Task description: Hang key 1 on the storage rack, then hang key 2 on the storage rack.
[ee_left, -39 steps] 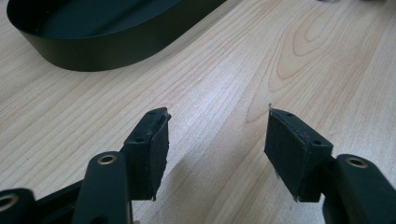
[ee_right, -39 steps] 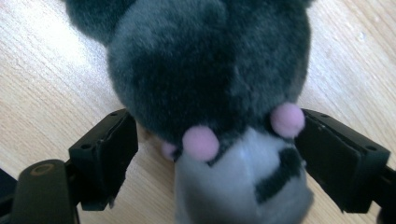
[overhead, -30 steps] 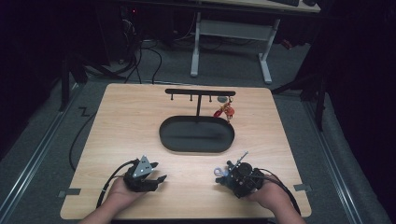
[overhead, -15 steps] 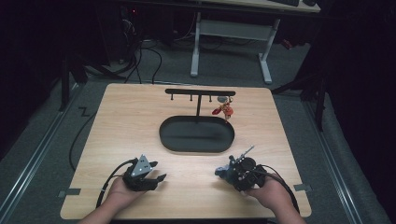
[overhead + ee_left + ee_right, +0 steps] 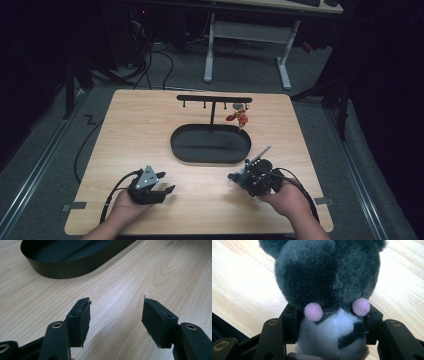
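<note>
Wooden table [image 5: 150,125], light top, dark floor around it. My left gripper [image 5: 159,186] sits near the front edge, left of centre, jaws spread apart with nothing between them; in the left gripper view I see bare wood grain between the two black pads [image 5: 82,320] and the near wall of the black oval tray [image 5: 75,267] beyond. My right gripper [image 5: 239,176] sits near the front edge, right of centre, just off the tray's [image 5: 210,156] front-right rim. It is clamped on a small grey plush toy [image 5: 329,280]: in the right gripper view the jaws press both sides of its white lower body, two pink dots at jaw level, fuzzy dark head above. From the high view the toy [image 5: 235,176] is a small bluish-grey lump at the jaw tips; whether it touches the tabletop I cannot tell. The tray lies at table centre. A black T-shaped rack [image 5: 214,100] rises from its back part, toward the far edge, with a small red-and-orange figure [image 5: 240,117] hanging from the right end of its bar.
</note>
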